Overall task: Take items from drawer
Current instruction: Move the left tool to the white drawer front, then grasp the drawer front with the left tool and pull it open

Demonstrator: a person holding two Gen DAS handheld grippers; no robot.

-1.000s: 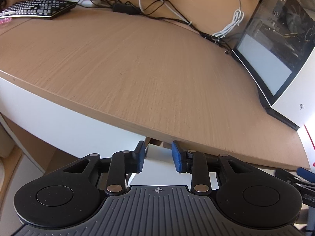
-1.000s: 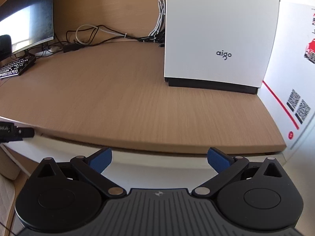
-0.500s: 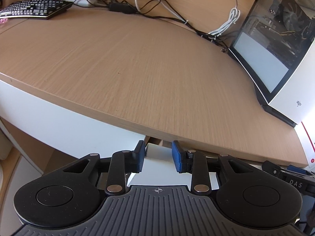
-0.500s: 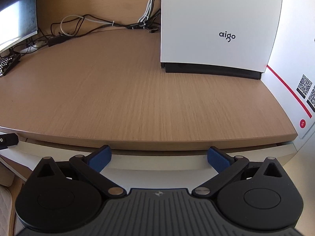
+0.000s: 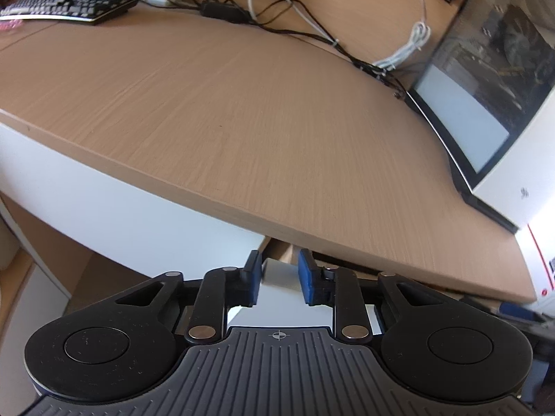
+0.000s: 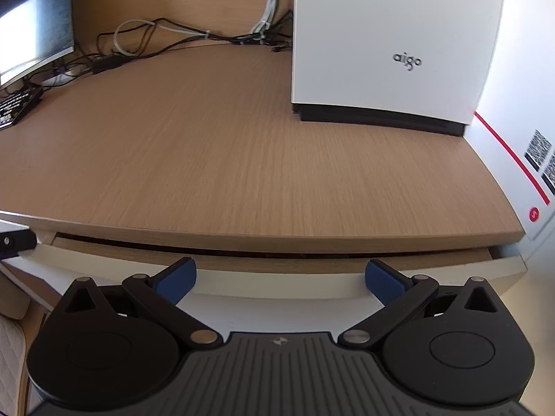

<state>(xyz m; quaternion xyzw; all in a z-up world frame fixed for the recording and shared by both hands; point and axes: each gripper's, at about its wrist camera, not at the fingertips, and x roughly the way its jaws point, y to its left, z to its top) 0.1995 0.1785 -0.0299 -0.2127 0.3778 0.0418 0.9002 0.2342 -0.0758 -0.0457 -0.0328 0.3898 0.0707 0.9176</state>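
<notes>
A white drawer front (image 6: pixel 277 282) sits under the wooden desk's (image 6: pixel 242 159) front edge, pulled out a little. A narrow dark gap shows above it, and what lies inside is hidden. My left gripper (image 5: pixel 277 263) is shut on the left end of the drawer front (image 5: pixel 279 275), whose white panel sits between the blue pads. The black tip of that gripper (image 6: pixel 14 242) shows at the left edge of the right wrist view. My right gripper (image 6: pixel 281 270) hangs open just before the middle of the drawer front, holding nothing.
A white computer case (image 6: pixel 392 45) stands on the right of the desk. Cables (image 5: pixel 277 17) run along the back. A keyboard (image 5: pixel 69 3) and a monitor (image 6: pixel 31 34) are at the far left. A white wall with a red stripe (image 6: pixel 510 152) borders the right.
The drawer front has come out slightly from under the desk edge, and the gap above it is wider. Both grippers have drawn back a little toward me.
</notes>
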